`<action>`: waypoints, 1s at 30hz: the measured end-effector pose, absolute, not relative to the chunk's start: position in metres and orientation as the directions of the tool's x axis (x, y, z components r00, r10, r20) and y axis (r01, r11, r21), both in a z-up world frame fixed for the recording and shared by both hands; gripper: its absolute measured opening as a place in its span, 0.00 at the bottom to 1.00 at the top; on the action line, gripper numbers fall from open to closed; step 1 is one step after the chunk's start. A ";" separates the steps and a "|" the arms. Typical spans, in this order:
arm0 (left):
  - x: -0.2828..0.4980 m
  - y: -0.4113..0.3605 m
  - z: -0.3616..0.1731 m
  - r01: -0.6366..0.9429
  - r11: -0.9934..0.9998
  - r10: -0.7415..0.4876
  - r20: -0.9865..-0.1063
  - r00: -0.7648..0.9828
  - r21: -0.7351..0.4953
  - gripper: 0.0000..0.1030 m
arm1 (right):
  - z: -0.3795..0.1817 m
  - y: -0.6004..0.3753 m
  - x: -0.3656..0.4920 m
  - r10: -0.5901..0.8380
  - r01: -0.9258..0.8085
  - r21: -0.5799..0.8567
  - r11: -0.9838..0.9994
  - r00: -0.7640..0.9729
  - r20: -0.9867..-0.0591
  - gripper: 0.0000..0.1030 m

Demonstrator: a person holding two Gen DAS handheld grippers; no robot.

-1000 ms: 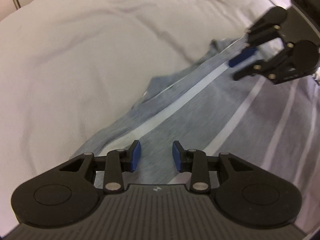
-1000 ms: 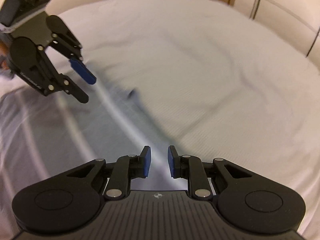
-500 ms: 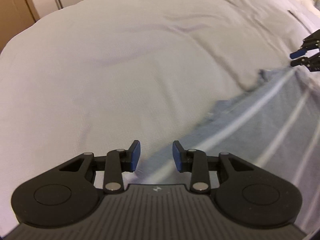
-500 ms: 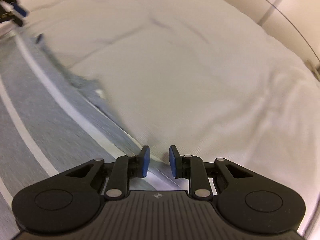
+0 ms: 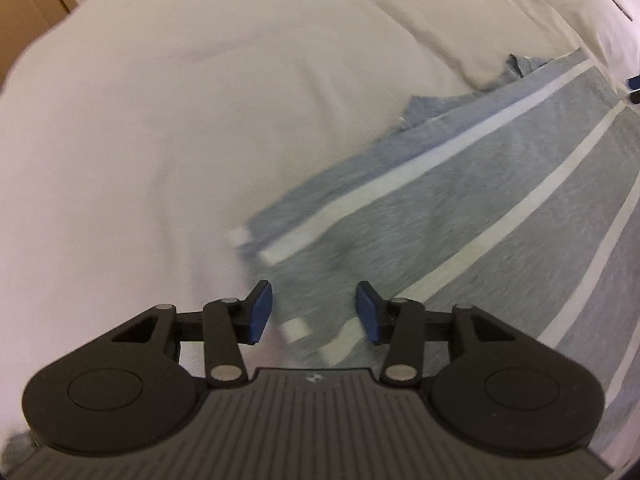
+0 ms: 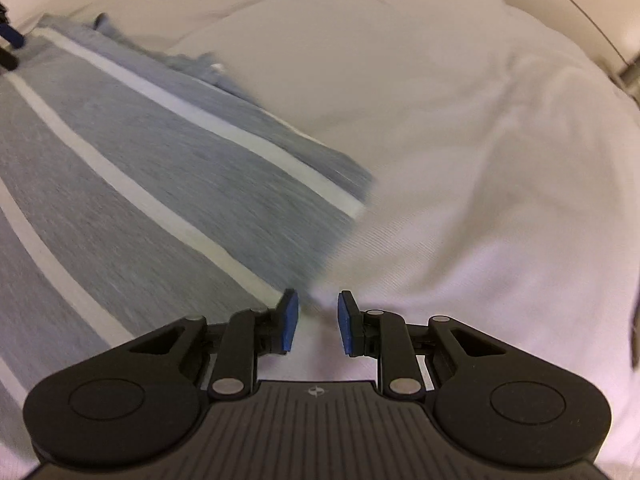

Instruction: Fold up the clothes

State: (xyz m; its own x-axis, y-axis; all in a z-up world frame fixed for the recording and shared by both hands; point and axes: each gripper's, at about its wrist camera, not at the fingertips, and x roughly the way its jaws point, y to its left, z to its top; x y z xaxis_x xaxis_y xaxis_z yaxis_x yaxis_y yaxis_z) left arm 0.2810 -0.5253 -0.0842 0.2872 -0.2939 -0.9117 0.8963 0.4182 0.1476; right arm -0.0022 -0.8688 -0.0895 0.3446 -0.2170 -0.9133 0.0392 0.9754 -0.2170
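Note:
A grey garment with white stripes (image 5: 460,216) lies flat on a white bed. In the left wrist view it fills the right half, and its near corner sits just ahead of my left gripper (image 5: 314,312). That gripper is open, with cloth lying between and below its blue pads. In the right wrist view the same striped garment (image 6: 132,184) covers the left half. My right gripper (image 6: 318,322) is open over the garment's edge where it meets the sheet, nothing held. A bunched fold (image 6: 200,64) sits along the garment's far edge.
The white bedsheet (image 5: 180,112) spreads wide to the left in the left wrist view, and the same sheet (image 6: 480,140) runs to the right in the right wrist view. Wooden cupboard doors (image 5: 36,4) stand beyond the bed. The other gripper's fingertips (image 6: 10,40) show at the far left edge.
Both grippers have drawn apart and come down to opposite corners of the garment's near edge. Each stays open. The garment now lies spread flatter between them.

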 end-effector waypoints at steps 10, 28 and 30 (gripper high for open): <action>0.180 -0.505 -0.063 0.898 0.431 -0.278 -0.934 0.223 0.086 0.35 | -0.031 -0.808 -0.087 0.006 0.032 0.021 0.999 0.416 -0.909 0.23; 0.135 -0.446 -0.044 0.877 0.439 -0.147 -0.947 0.287 0.198 0.38 | -0.024 -0.790 -0.116 -0.017 0.092 0.019 0.996 0.376 -0.926 0.30; 0.138 -0.443 -0.041 0.886 0.420 -0.164 -0.944 0.286 0.195 0.38 | -0.019 -0.776 -0.107 -0.005 0.085 0.031 0.996 0.398 -0.917 0.30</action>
